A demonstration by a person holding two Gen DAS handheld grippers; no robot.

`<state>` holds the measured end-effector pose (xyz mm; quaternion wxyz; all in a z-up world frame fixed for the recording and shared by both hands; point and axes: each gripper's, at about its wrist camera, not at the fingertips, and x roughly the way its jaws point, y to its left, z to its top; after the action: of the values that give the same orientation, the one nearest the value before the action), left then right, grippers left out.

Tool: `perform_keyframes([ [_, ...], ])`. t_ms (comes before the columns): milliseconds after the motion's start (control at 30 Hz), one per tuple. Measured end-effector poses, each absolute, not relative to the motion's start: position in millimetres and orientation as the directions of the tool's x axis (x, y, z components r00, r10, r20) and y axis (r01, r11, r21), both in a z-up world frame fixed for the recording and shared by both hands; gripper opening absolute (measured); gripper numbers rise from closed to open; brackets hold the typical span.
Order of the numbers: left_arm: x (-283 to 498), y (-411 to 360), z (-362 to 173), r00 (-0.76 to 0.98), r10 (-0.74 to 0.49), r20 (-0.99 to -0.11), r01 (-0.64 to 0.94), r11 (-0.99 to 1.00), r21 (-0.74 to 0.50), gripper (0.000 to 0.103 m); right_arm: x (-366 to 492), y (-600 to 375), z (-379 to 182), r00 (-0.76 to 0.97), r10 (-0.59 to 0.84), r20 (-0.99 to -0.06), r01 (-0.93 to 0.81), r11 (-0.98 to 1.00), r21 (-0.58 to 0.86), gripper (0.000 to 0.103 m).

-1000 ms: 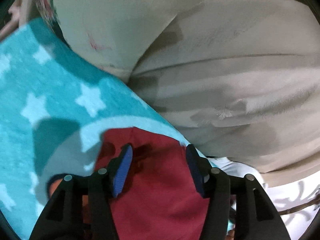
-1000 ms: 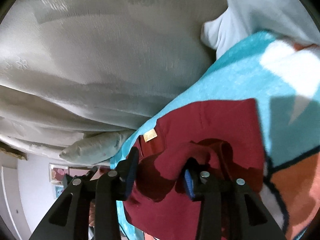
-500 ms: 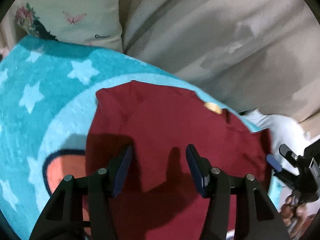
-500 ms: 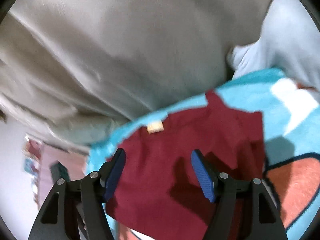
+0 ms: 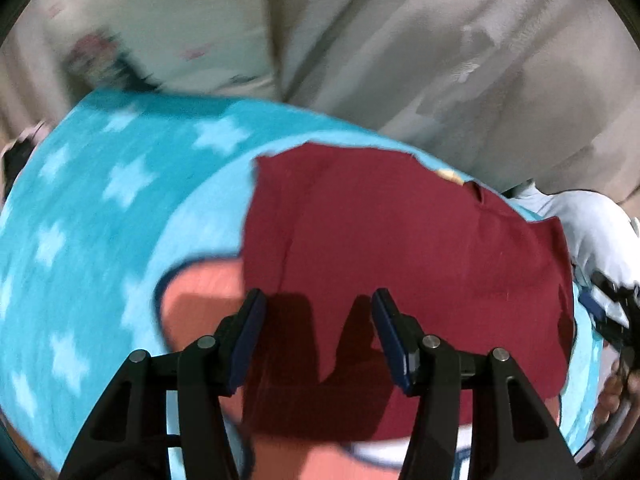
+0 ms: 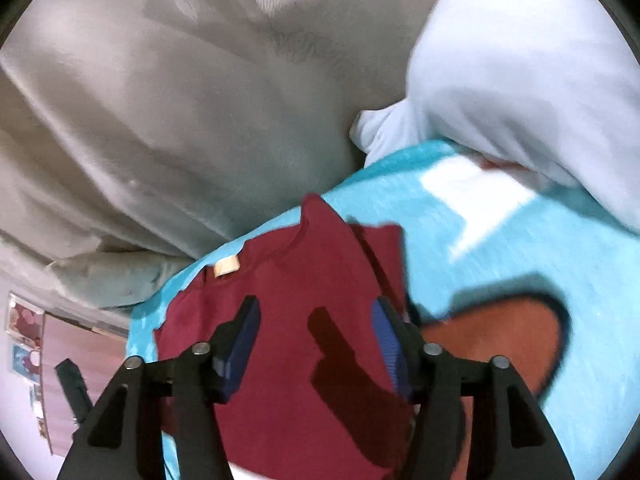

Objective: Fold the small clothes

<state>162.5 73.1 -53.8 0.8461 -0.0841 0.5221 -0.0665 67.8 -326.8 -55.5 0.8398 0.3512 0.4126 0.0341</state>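
Shirt (image 5: 400,248): maroon, flat on the blanket (image 5: 120,208) ahead of both tongs, tan tag at the collar.
Left gripper (image 5: 318,326): spread wide, empty.
Right gripper (image 6: 316,338): spread wide, empty.

The left gripper (image 5: 318,336) hangs above the maroon shirt (image 5: 400,248), over its near edge, with its jaws spread wide and nothing between the blue pads (image 5: 248,336). The right gripper (image 6: 316,344) also hovers over the shirt, nearer the collar side, jaws parted and empty, its blue pads (image 6: 386,344) clear of the cloth. In the left wrist view the right gripper appears blurred just past the shirt's far right edge.
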Motion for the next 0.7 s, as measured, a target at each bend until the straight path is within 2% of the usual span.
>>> perform_keyframes([
  [100,127.1,85.6,-49.5,0.449,-0.176,-0.876,-0.071,0.970,-0.232,0.054,36.2,-324.1,-61.9,0.644,0.363,-0.673,0.230,0.747,0.624,0.063],
  [300,59.4,90.2,-29.7,0.509,-0.050,-0.859,-0.196,0.966,-0.172,0.054,-2.6,-313.0,-72.5,0.606,0.418,-0.676,0.193,0.747,0.636,0.063],
  [567,14.7,51.6,4.8,0.594,0.049,-0.803,-0.165,0.984,-0.062,0.055,-32.7,-289.1,-56.6,0.594,0.413,-0.691,0.103,0.812,0.574,0.063],
  [700,-1.3,26.3,17.3,0.636,0.068,-0.769,-0.116,0.993,-0.008,0.062,-46.8,-276.5,-44.1,0.603,0.379,-0.702,0.053,0.859,0.509,0.063],
])
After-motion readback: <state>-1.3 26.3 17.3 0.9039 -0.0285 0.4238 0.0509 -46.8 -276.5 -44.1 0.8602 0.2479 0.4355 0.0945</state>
